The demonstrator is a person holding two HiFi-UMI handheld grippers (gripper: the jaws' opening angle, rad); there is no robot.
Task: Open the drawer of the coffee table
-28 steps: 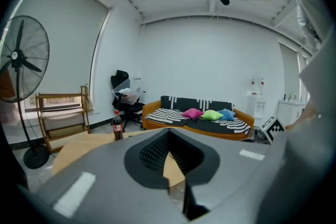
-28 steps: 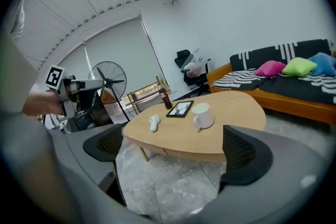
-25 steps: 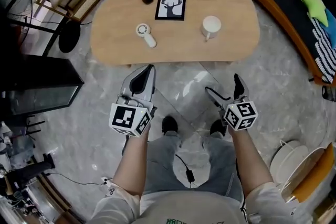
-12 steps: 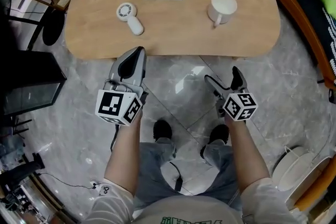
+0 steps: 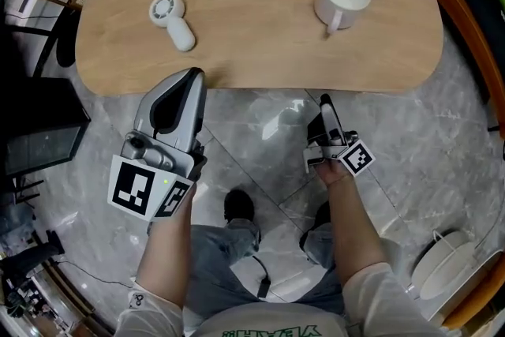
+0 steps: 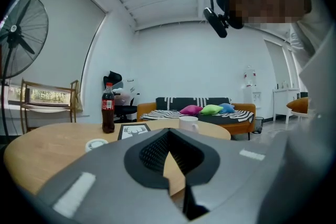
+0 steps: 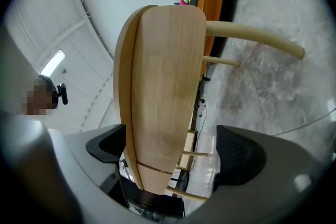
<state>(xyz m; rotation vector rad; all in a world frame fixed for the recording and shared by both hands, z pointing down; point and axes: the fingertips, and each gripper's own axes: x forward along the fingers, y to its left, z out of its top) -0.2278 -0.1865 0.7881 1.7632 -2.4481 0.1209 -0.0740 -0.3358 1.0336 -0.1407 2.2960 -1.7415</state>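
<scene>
My right claw (image 5: 325, 108), jaws wide and closing, frames the table's (image 5: 260, 35) near edge, where I judge the drawer sits; my left claw (image 5: 189, 79) is together. Pinching tabletop rather than drawer front would drag the table.

No lettering is legible; the bottle (image 6: 107, 108) bears a blurred red label.
</scene>
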